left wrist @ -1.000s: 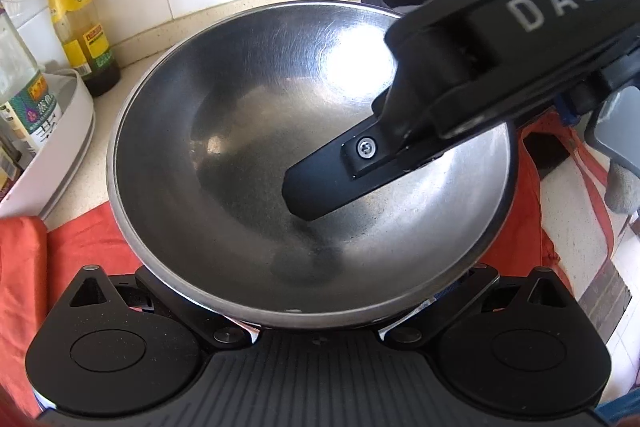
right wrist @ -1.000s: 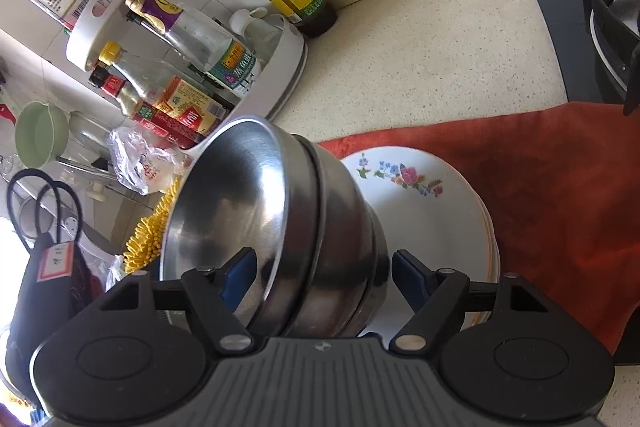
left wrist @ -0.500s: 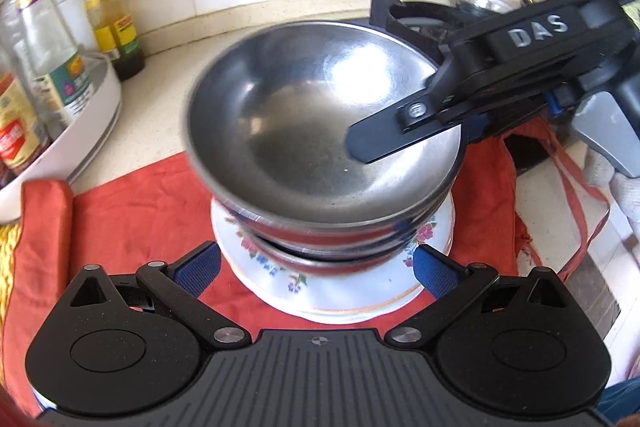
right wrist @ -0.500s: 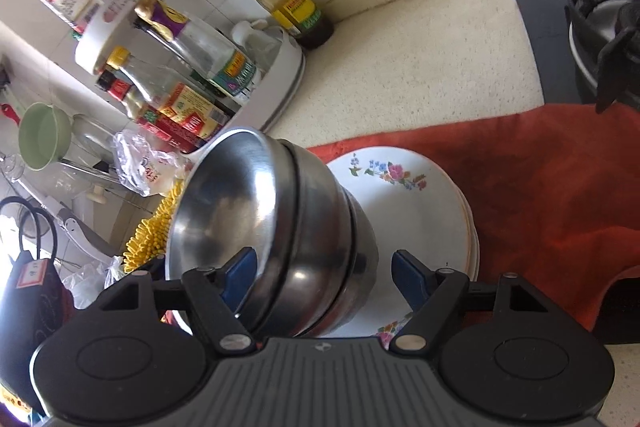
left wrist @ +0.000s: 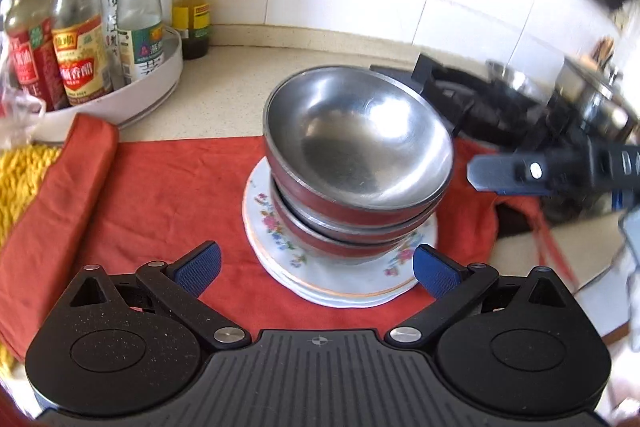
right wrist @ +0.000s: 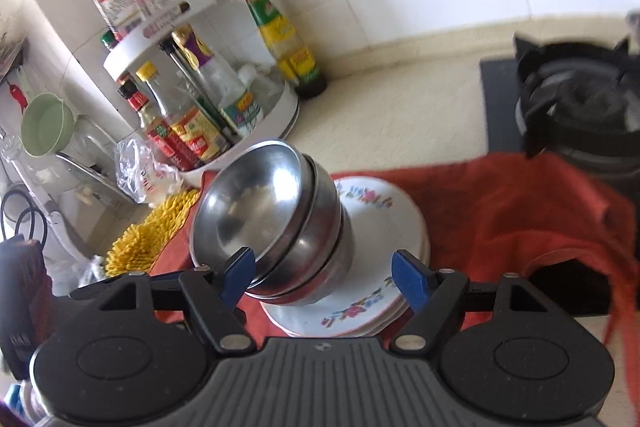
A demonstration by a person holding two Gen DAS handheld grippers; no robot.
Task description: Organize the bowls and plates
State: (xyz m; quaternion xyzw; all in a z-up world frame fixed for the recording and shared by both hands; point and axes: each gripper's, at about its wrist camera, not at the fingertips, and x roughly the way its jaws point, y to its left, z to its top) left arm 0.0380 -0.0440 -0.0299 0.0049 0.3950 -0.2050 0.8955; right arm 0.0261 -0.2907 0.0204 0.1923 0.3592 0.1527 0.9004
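Observation:
A stack of steel bowls [left wrist: 356, 143] stands on a stack of white floral plates [left wrist: 280, 227], which lie on a red cloth [left wrist: 168, 187]. My left gripper [left wrist: 316, 267] is open and empty, just in front of the plates. My right gripper [right wrist: 326, 273] is open and empty, with its fingers on either side of the bowls [right wrist: 264, 211] and plates [right wrist: 372, 203] but not touching them. A right gripper finger [left wrist: 504, 173] shows blurred to the right of the bowls in the left wrist view.
A white turntable rack [left wrist: 152, 87] with sauce bottles [left wrist: 78, 55] stands at the back left. A gas stove [right wrist: 576, 115] is at the right. A yellow mop cloth [right wrist: 148, 239] lies left of the red cloth. A tiled wall runs along the back.
Both grippers have drawn back from the bowl stack. The right gripper's finger has come out of the top bowl and moved off to the right. The bowls now rest on the plates.

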